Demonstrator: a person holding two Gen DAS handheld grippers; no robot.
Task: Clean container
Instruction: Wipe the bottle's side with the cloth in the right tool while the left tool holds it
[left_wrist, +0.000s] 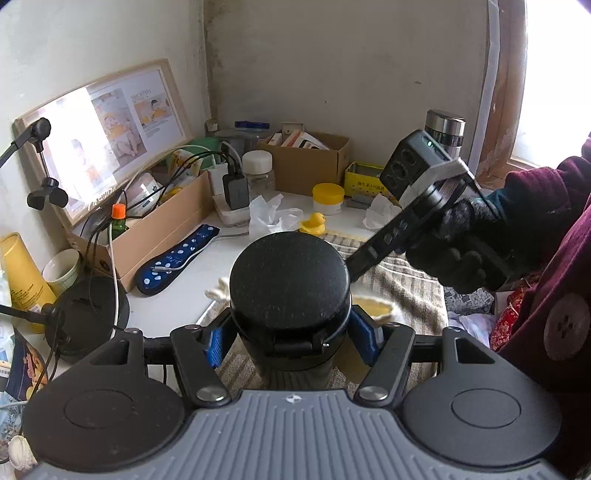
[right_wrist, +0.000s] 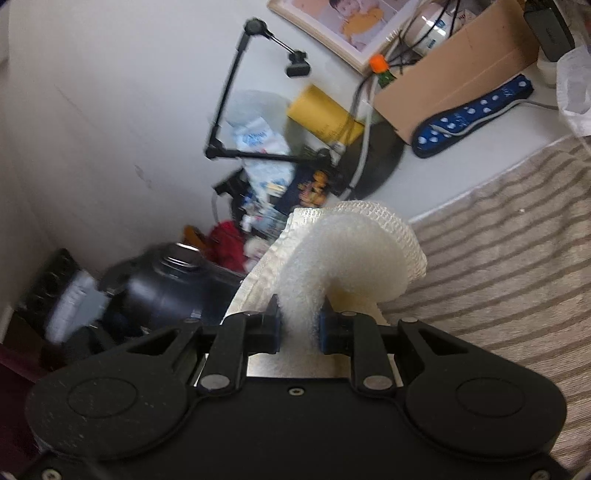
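My left gripper is clamped around a dark flask, its blue pads pressed against both sides just under the round black lid — the flask stands upright above the striped towel on the white table. Behind it sit a yellow rubber duck and a yellow-lidded jar. To the right, my right gripper pinches a white cloth between its pads — the cloth bulges out ahead of the fingers, over the towel. The flask shows blurred at its left.
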